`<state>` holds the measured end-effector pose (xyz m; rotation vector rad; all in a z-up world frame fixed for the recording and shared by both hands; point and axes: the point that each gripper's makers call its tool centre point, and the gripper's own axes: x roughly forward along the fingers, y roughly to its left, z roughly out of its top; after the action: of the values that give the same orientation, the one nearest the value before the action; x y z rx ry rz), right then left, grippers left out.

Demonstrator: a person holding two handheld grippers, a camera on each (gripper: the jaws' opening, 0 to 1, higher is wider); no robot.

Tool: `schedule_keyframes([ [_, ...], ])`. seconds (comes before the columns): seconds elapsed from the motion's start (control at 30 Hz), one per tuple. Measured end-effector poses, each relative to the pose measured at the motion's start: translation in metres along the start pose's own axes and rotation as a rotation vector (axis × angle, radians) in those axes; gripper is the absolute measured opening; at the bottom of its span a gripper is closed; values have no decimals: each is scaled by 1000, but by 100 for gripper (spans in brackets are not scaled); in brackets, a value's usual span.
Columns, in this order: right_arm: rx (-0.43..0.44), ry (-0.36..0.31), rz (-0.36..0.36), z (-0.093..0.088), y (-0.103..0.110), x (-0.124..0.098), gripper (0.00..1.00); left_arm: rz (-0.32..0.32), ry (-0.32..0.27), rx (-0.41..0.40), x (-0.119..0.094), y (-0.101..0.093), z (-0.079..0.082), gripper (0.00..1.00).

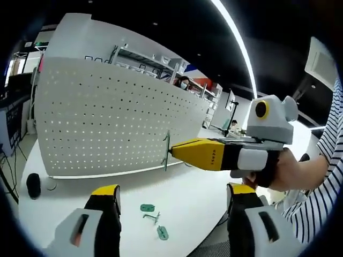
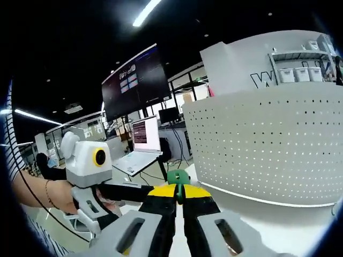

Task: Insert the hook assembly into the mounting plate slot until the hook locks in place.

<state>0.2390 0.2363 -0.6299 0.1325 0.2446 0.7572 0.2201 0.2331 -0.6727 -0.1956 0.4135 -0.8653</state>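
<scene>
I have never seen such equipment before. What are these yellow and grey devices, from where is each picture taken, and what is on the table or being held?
There is no robot here. A person holds a hand-operated gripper in each hand, and each gripper carries a small fisheye camera looking along its two jaws.

In the left gripper view, the left gripper is at the bottom with its jaws apart, holding nothing. The right gripper enters from the right and holds a thin metal hook close to the white pegboard, which stands on the white table. On the table lie small green pieces and another metal hook piece.

In the right gripper view, the right gripper has its jaws closed on a green part, likely of the same hook assembly.
</scene>
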Motion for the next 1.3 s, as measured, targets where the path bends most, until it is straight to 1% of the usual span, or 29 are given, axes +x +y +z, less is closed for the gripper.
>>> schedule_keyframes([
  [0.13,-28,-31,-44,5,-6,1,0,20,-21,-9,-3,4,4,89],
  [0.33,-55,-66,-108,9,-13,4,0,25,-21,-13,-5,7,4,90],
  [0.43,-96,-81,-158,11,-21,2,0,29,-25,-19,-5,8,5,92],
  [0.53,-98,-96,-191,12,-29,2,0,24,-26,-20,-4,5,6,93],
  [0.6,-91,-92,-205,9,-34,4,0,20,-23,-18,-4,4,5,93],
  [0.63,-92,-93,-212,9,-35,4,0,13,-11,-18,-3,3,3,93],
  [0.7,-107,-108,-244,9,-40,4,0,12,-6,-17,-3,3,2,94],
  [0.87,-123,-133,-292,12,-50,5,0,10,6,-17,-1,3,-4,95],
  [0.97,-122,-137,-314,13,-59,8,0,20,12,-10,0,5,-5,98],
  [1.17,-136,-162,-390,21,-83,10,0,20,12,-7,0,6,-6,99],
  [1.3,-173,-161,-437,23,-101,13,0,21,20,-12,1,8,-10,100],
])
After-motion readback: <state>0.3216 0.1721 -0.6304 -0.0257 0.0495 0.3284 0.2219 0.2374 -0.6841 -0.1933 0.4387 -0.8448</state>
